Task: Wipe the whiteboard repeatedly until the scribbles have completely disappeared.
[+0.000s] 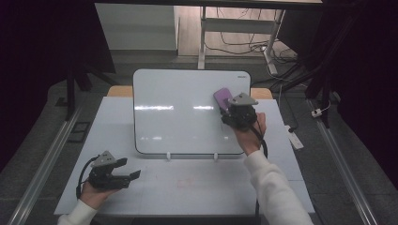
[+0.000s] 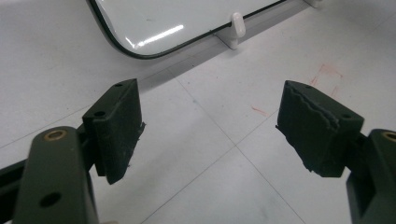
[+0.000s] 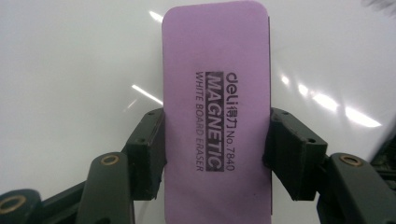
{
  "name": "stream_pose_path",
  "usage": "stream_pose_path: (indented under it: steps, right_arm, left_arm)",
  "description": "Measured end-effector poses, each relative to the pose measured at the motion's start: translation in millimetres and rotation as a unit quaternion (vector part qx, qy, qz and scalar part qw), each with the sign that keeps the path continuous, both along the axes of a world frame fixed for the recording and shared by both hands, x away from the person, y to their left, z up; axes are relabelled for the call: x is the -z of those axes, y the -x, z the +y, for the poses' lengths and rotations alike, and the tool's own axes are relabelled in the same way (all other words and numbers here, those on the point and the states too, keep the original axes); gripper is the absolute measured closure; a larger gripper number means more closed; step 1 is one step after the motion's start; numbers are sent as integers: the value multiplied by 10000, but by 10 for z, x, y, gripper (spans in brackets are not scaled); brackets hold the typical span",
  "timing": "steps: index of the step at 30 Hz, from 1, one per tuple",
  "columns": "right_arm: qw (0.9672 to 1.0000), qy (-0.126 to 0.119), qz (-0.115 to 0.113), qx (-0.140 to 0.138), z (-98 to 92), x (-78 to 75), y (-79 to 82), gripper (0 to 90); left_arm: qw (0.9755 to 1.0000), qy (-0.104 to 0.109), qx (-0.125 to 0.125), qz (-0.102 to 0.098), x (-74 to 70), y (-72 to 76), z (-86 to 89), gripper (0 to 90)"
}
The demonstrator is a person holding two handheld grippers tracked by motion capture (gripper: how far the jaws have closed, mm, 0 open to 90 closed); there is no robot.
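1. Eraser (image 3: 217,116): a purple whiteboard eraser, printed label facing the camera on my right gripper. I find it against the upper right part of the whiteboard (image 1: 187,122), seen in the high view at (image 1: 222,97).
2. Long axis: in the right gripper view it runs straight out along my jaws, with the far rounded end pointing away from my hand. In the high view it slants up and to the left, toward the board's top edge.
3. My right gripper (image 3: 217,149) pinches the eraser across its width, one pad (image 3: 149,149) pressed on each long side, at the near half of its length. The far half sticks out past the pads.
4. My left gripper (image 1: 126,171) rests on the white table (image 1: 197,187) at the near left, well apart from the eraser. Its jaws are spread with nothing between them; the left gripper view shows bare tabletop in the gap.
5. Surroundings: the whiteboard leans on two small white supports (image 1: 167,156) at its lower edge. Its surface shows glare streaks and looks clean. Faint red marks (image 2: 327,74) lie on the table in front of the board.
6. Obstructions: nothing stands between the eraser and the board face. My right hand (image 1: 251,133) and sleeve cover the board's lower right corner in the high view.
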State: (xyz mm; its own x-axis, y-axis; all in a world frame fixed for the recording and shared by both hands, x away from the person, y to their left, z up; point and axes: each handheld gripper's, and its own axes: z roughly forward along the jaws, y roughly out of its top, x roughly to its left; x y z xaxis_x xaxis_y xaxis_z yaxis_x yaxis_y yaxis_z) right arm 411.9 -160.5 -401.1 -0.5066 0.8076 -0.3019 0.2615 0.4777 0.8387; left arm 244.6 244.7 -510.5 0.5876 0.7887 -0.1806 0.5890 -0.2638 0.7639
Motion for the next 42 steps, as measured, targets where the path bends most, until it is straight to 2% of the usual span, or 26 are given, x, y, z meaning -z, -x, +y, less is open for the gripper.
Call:
stream_pose_path:
  steps: [3, 4, 5, 7, 8, 12, 14, 17, 19, 21, 28, 34, 38, 42]
  right_arm:
    - [9998, 126, 28, -123, 41, 164, 144, 410]
    - [9996, 176, 64, -187, 54, 273, 238, 410]
    - [9996, 176, 64, -187, 54, 273, 238, 410]
    - [9993, 249, 76, -266, 58, 378, 327, 410]
    - [9989, 306, 122, -329, 58, 476, 413, 410]
    - [9980, 484, 106, -403, 50, 584, 509, 410]
    - [9979, 479, 119, -429, 30, 599, 521, 410]
    - [9978, 460, 189, -429, 23, 575, 499, 410]
    - [9980, 473, 118, -394, 16, 544, 469, 410]
    - [9988, 371, 75, -306, -9, 472, 406, 410]
    - [9999, -2, -81, 76, -140, 87, 62, 410]
    - [9982, -357, -178, 457, -230, -223, -216, 409]
    - [9976, -419, -164, 532, -237, -329, -313, 410]
    - [9988, -265, -37, 413, -200, -301, -263, 410]
  left_arm:
    - [10000, -5, 3, 5, 0, 0, -5, 231]
    - [10000, -6, 2, 4, 1, 0, -6, 231]
    - [10000, -7, 2, 3, 0, 0, -7, 231]
    - [10000, -9, 1, 0, -1, 1, -10, 231]
    - [10000, -5, 0, 0, -2, 2, -11, 231]
    - [10000, -4, 3, 5, -3, 6, -20, 231]
    - [10000, -11, 0, 5, -4, 7, -26, 231]
    - [10000, -11, 0, 0, -5, 9, -24, 231]
    - [10000, -8, -4, 3, -2, 4, -17, 231]
    - [10000, -4, -1, 18, 1, 0, -14, 231]
    - [10000, 6, -15, 1, 0, 1, 1, 231]
    - [10000, 8, -3, 11, 5, -3, 8, 231]
    - [10000, 20, -12, 13, 5, -4, 17, 231]
    - [10000, 21, -13, 13, 5, -5, 20, 231]
